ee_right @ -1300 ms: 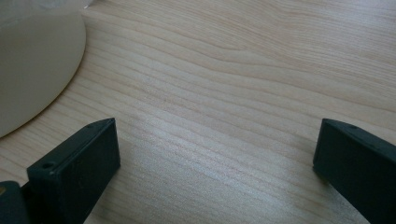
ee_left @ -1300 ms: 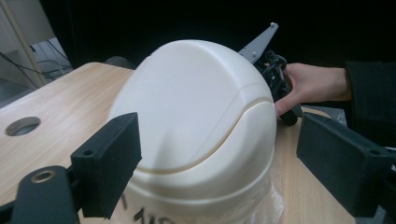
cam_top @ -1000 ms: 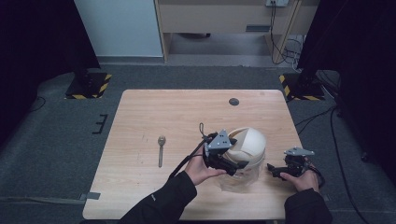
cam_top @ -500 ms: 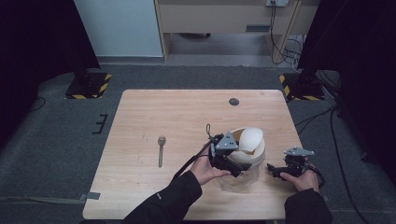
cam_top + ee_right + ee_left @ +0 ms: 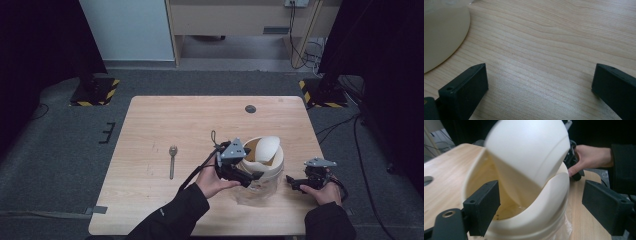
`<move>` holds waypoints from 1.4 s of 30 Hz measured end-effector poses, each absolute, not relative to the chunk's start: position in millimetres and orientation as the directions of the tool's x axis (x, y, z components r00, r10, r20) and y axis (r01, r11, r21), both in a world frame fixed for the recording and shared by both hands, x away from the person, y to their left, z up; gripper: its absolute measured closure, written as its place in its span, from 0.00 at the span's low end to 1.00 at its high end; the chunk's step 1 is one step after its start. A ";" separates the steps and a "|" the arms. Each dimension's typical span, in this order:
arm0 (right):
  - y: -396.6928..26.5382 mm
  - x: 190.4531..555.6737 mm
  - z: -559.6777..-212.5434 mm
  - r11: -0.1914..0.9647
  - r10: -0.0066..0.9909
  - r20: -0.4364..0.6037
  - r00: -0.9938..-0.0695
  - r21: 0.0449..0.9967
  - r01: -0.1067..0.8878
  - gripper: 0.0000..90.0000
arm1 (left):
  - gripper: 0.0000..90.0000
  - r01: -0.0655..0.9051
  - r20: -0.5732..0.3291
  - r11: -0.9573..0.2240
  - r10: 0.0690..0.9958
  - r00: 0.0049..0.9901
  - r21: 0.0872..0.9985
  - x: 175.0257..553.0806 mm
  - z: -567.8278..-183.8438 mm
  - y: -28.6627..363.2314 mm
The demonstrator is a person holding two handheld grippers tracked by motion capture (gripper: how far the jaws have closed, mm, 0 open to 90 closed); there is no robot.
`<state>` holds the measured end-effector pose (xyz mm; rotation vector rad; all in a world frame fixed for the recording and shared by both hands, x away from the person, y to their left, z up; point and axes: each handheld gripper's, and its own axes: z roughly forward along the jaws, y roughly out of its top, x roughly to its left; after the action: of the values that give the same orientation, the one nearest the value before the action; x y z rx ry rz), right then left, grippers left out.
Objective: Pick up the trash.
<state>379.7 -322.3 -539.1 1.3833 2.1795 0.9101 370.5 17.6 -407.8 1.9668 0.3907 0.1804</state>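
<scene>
Bucket [image 5: 260, 172] on bench [image 5: 165, 120], right of spoon [image 5: 172, 160] — cream plastic, likely rigid, light, slick; domed lid [image 5: 529, 152] tilted inside. Left gripper [image 5: 245, 175] fingers wide, straddling near rim — best hold. Right gripper [image 5: 295, 182] beside bucket, fingers wide, empty.

Lighting even and overhead on the desk [image 5: 165, 130], surroundings falling to near-black at both sides; high view soft and low in detail; left gripper view motion-blurred on the cream lid [image 5: 529, 152]; right gripper view sharp on wood grain, faint sheen mid-frame.
</scene>
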 end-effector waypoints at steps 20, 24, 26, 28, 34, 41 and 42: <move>-322.2 379.7 -539.1 0.298 0.903 0.009 -0.429 0.707 0.642 0.01 | 0.17 0.304 -0.054 -0.307 0.618 0.784 0.902 377.3 -426.1 154.1; -322.3 379.7 -539.1 0.298 0.903 0.009 -0.429 0.707 0.641 0.01 | 0.18 0.359 -0.070 -0.297 0.677 0.733 0.885 379.0 -442.3 176.8; -322.3 379.7 -539.1 0.298 0.903 0.009 -0.429 0.707 0.641 0.01 | 0.18 0.382 -0.077 -0.286 0.707 0.704 0.879 381.2 -449.2 186.5; -322.3 379.7 -539.1 0.298 0.903 0.009 -0.429 0.707 0.642 0.01 | 0.18 0.403 -0.078 -0.281 0.731 0.678 0.871 383.6 -456.1 194.4; -322.2 379.7 -539.1 0.298 0.903 0.009 -0.429 0.707 0.642 0.01 | 0.18 0.475 -0.074 -0.282 0.795 0.602 0.833 390.6 -477.9 208.4; -322.1 379.7 -539.1 0.298 0.903 0.009 -0.429 0.707 0.642 0.01 | 0.22 0.550 -0.062 -0.282 0.850 0.524 0.786 401.1 -500.9 215.6; -322.2 379.7 -539.1 0.298 0.903 0.009 -0.429 0.706 0.642 0.01 | 0.23 0.555 -0.056 -0.284 0.855 0.516 0.782 402.7 -503.7 216.4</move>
<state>379.7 -322.2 -539.1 1.3835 2.1800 0.9090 402.7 216.4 -503.7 1.9768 1.1510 0.4862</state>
